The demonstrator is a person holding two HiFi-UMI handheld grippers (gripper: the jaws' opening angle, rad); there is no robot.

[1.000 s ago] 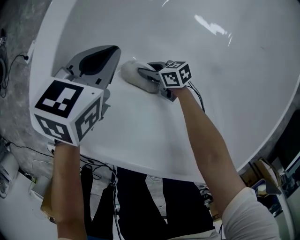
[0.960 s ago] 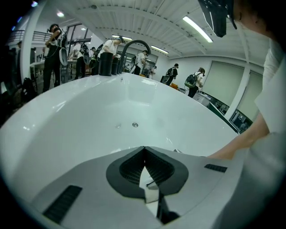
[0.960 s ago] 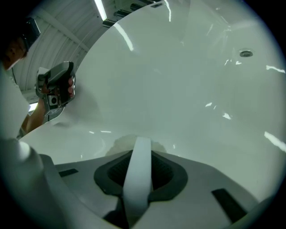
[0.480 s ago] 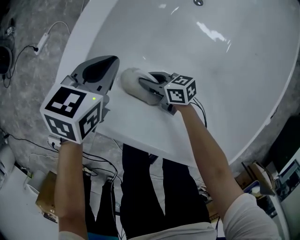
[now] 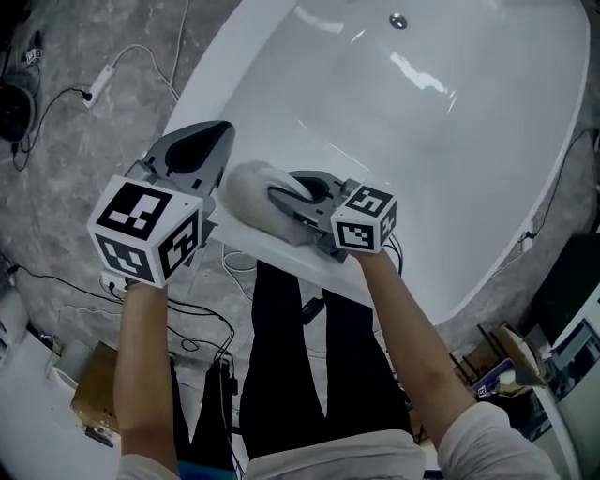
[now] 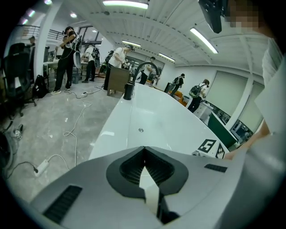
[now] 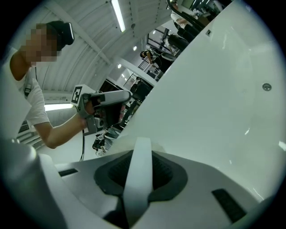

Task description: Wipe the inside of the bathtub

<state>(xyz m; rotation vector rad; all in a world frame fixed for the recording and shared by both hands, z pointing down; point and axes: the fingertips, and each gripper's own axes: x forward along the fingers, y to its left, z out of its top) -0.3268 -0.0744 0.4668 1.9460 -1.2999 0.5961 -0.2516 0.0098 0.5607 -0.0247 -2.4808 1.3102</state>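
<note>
The white bathtub (image 5: 441,131) fills the upper head view, its drain (image 5: 398,20) at the far end. A pale wiping pad (image 5: 251,192) rests on the tub's near rim (image 5: 291,251). My right gripper (image 5: 281,195) is shut on the pad's white strap (image 7: 139,179), which runs between the jaws in the right gripper view. My left gripper (image 5: 220,133) hovers just left of the pad, over the rim's outer edge, shut and holding nothing. In the left gripper view the jaws (image 6: 144,150) point along the tub (image 6: 156,120).
Grey floor (image 5: 84,159) lies left of the tub, with cables and a power strip (image 5: 98,84). A cardboard box (image 5: 98,394) sits near my feet. A dark faucet (image 6: 134,76) stands at the tub's far end, with several people beyond.
The right gripper has drawn the pad from the tub's inner wall up onto the near rim. The head view has pulled back and shows more floor. The left gripper stays beside the pad.
</note>
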